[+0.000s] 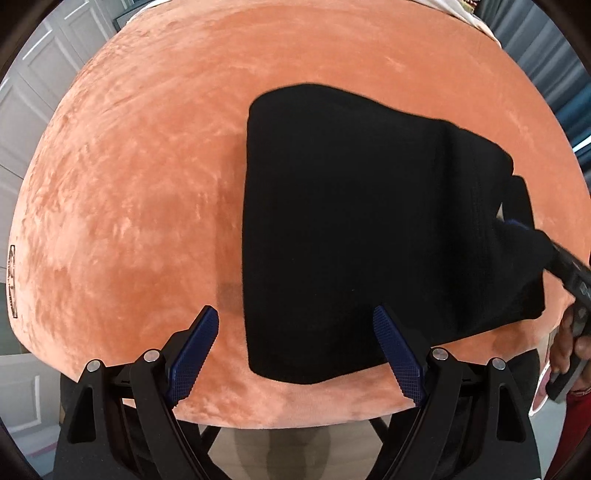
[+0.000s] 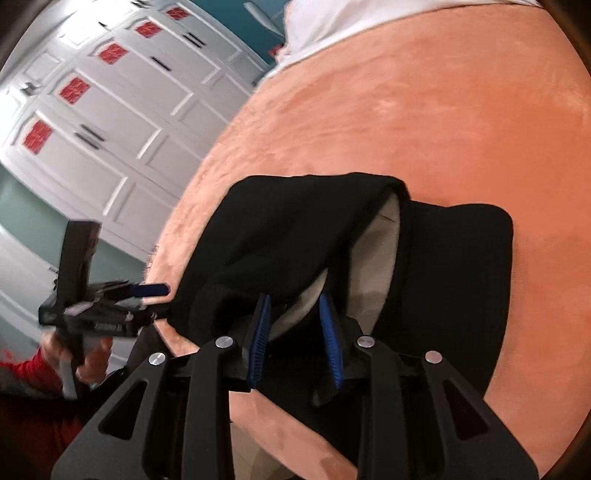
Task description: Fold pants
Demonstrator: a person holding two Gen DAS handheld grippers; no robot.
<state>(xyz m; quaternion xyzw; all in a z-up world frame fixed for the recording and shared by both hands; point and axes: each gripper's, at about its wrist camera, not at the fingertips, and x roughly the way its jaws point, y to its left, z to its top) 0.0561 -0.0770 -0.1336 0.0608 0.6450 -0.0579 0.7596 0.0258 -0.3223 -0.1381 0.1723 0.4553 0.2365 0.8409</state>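
Black pants [image 1: 351, 229] lie folded on an orange plush surface [image 1: 147, 184]. My left gripper [image 1: 295, 310] hangs open just above their near left edge; one pad is over bare plush, the other over the cloth. It also shows from the side in the right wrist view, as the left gripper [image 2: 159, 291]. My right gripper [image 2: 293, 301] reaches into the pants [image 2: 295, 229] at the open end. There the upper layer is lifted and pale lining [image 2: 376, 258] shows. Its pads stand a little apart, with that layer's edge at their tips. From the left wrist view the right gripper [image 1: 517, 227] enters the raised fold.
White panelled cupboard doors [image 2: 110, 110] with red squares stand past the far edge. A white cloth [image 2: 351, 18] lies at the top of the plush. A hand [image 1: 569, 343] with a red sleeve [image 2: 22, 373] holds each tool. Floor [image 1: 295, 443] shows below the near edge.
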